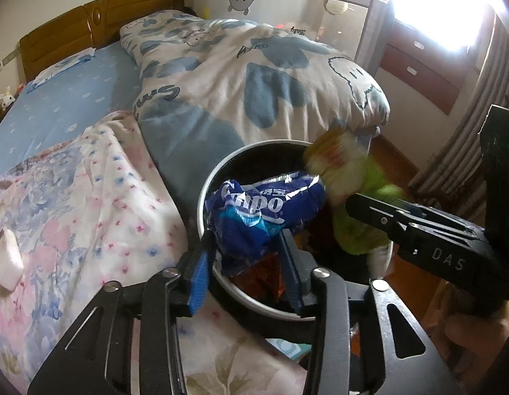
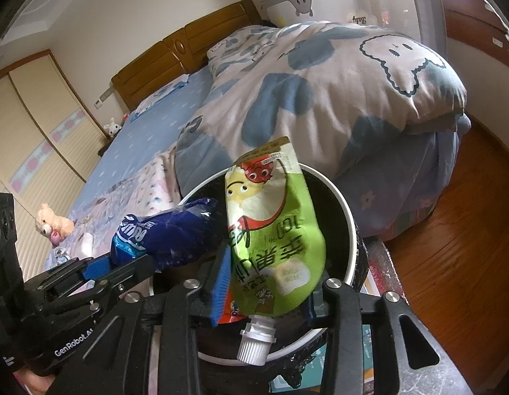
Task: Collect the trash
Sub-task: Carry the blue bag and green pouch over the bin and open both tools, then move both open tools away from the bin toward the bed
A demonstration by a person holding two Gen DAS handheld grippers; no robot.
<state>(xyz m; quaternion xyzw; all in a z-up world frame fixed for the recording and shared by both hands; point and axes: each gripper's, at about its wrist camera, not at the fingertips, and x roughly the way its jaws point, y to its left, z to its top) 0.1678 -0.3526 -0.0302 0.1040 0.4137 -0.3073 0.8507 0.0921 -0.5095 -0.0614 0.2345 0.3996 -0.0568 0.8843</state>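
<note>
A round bin (image 1: pixel 201 197) with a white rim and a dark lining stands against the bed's foot, with wrappers inside. Over its near rim, my left gripper (image 1: pixel 247 250) has a crumpled blue wrapper (image 1: pixel 264 210) between its blue pads. The pads stand slightly apart from it, so the gripper is open. My right gripper (image 2: pixel 267 283) is over the same bin (image 2: pixel 350 230). A green spouted drink pouch (image 2: pixel 274 230) hangs loosely between its open fingers, cap towards the camera. The pouch (image 1: pixel 359 217) looks blurred in the left wrist view. The left gripper (image 2: pixel 102 268) and blue wrapper (image 2: pixel 168 237) also show at the right wrist view's left.
A bed with a blue-and-white quilt (image 1: pixel 254 75) and a floral blanket (image 1: pixel 73 197) fills the left. A white crumpled item (image 1: pixel 7 260) lies on the blanket, near a plush toy (image 2: pixel 53 223). Wooden floor (image 2: pixel 452 247) lies to the right, and a grey cot (image 1: pixel 320 10) stands behind.
</note>
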